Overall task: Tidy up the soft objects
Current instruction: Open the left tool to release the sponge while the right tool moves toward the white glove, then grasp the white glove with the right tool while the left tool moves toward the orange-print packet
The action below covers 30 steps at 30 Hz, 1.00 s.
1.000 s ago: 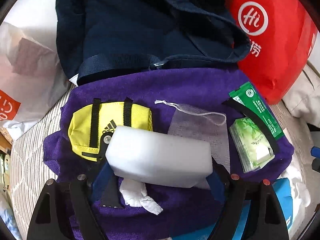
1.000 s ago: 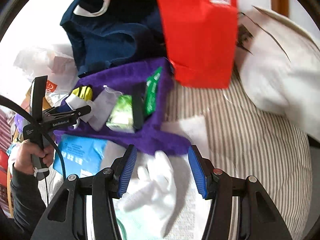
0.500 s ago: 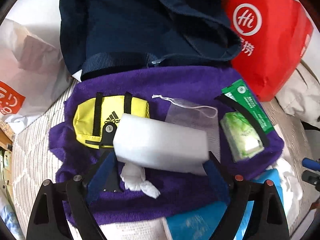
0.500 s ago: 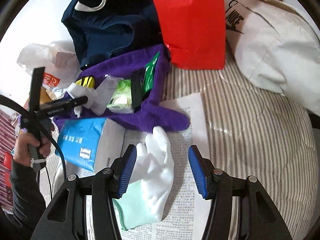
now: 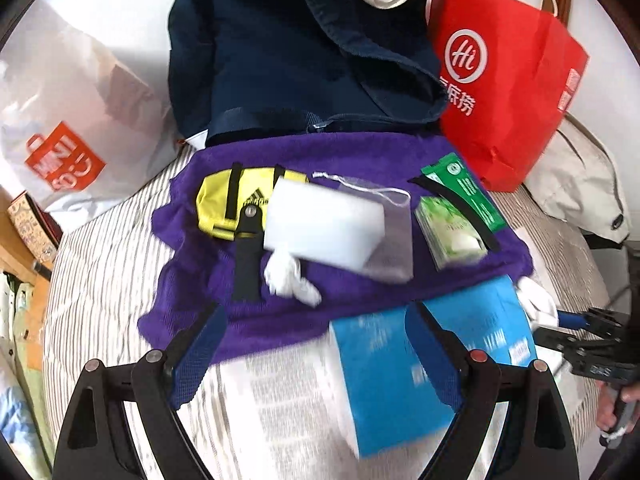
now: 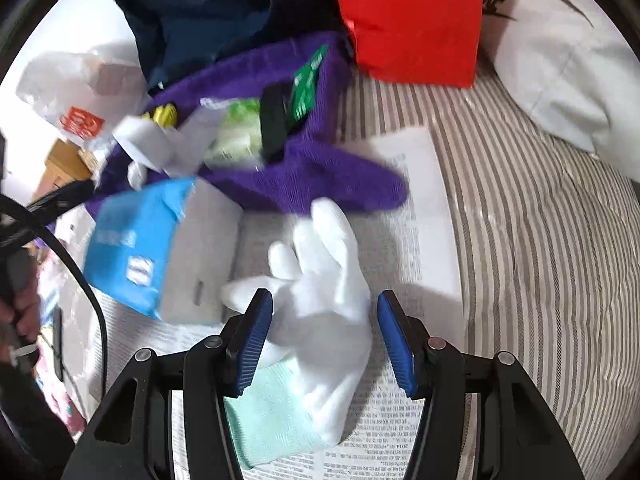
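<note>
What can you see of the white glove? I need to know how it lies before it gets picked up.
The white glove is soft knit fabric with a pale mint-green cuff. It lies flat and slightly rumpled on a printed newspaper sheet, fingers pointing away towards the purple towel, its fingertip close to the towel's edge. The right gripper straddles its palm, jaws open and not pressing on it.

A home bedroom: striped mattress (image 6: pixel 540 240), pillow (image 6: pixel 560 60), shopping bags (image 5: pixel 508 92).

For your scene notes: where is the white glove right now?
In the right wrist view the white glove lies on the newspaper, between the right gripper's open jaws, just below the purple towel.
</note>
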Tool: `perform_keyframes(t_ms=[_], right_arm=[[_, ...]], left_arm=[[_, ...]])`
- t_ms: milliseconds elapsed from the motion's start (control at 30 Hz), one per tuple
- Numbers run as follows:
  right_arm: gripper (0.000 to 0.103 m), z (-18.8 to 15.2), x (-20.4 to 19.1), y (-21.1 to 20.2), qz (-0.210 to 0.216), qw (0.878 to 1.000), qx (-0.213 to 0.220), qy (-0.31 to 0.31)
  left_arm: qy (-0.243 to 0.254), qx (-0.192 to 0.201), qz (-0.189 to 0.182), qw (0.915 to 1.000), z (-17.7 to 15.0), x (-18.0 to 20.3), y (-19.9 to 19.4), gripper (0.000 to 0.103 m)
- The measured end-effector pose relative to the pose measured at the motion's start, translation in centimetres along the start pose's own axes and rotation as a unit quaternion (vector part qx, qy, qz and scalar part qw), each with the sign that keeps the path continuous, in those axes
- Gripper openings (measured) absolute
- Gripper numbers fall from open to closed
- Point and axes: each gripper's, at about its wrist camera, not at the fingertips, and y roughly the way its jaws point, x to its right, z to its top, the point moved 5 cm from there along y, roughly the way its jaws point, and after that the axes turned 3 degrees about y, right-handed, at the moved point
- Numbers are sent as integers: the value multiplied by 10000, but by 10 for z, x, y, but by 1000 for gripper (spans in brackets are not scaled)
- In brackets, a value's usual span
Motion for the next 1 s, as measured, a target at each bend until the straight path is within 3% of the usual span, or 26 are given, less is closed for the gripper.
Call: perform_keyframes(t_ms=[133, 167, 200, 267, 433, 733, 1000], right_arm=[[56, -7, 0, -1, 43, 9999, 93, -37], [53, -9, 0, -2, 71, 9999, 90, -70], [42, -12, -1, -2, 93, 9998, 83, -122], [29, -21, -3, -4, 147, 9997, 3, -188], [19, -51, -16, -14, 330, 9992, 35, -200], [16, -85, -79, -4, 1075, 9940, 31, -198], [12, -85, -105, -26, 1232, 9910, 400, -338]], left_arm=[[-99, 22, -32, 9999, -17, -2, -11, 90], [-141, 20, -39, 9999, -22, -3, -14, 90], [-170, 16, -42, 9998, -25, -3, -16, 90], [-242, 6, -74, 9997, -33, -6, -19, 90], [-381, -9, -126, 9992, -54, -7, -31, 90], [-563, -99, -166, 9982, -92, -3, -45, 90], [-559, -146, -78, 9983, -118, -4, -56, 90]])
